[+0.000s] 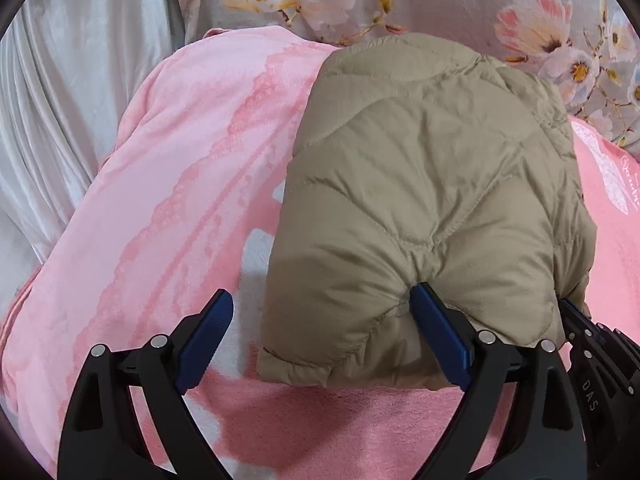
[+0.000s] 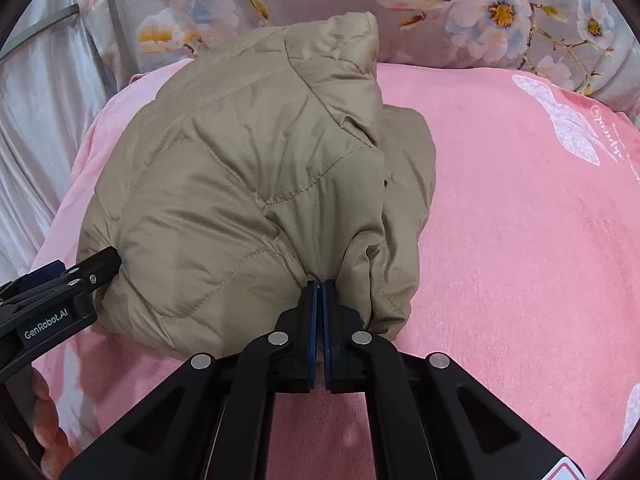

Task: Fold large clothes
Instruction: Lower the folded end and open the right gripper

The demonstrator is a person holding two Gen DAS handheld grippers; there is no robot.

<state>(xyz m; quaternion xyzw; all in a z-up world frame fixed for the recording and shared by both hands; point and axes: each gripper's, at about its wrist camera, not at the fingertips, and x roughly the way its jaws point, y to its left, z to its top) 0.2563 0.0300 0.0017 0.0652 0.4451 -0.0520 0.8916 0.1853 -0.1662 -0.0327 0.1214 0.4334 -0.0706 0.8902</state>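
Right gripper (image 2: 319, 286) jaws clench the tan puffer jacket (image 2: 256, 184) at center; left gripper (image 1: 322, 316) jaws gape, one finger dents the jacket hem, hiding the pink blanket (image 2: 520, 240) beneath.

Quilted puffer jacket (image 2: 248, 184): tan synthetic cloth, slight sheen, stitched, wrinkled. Pink blanket (image 2: 500, 240): fuzzy matt fleece. Floral pillow (image 2: 460, 12): smooth printed fabric. White curtain (image 1: 68, 92): satiny, glossy. Right gripper (image 2: 319, 286): matt black plastic, blue ribbed pads, shiny metal rivets.
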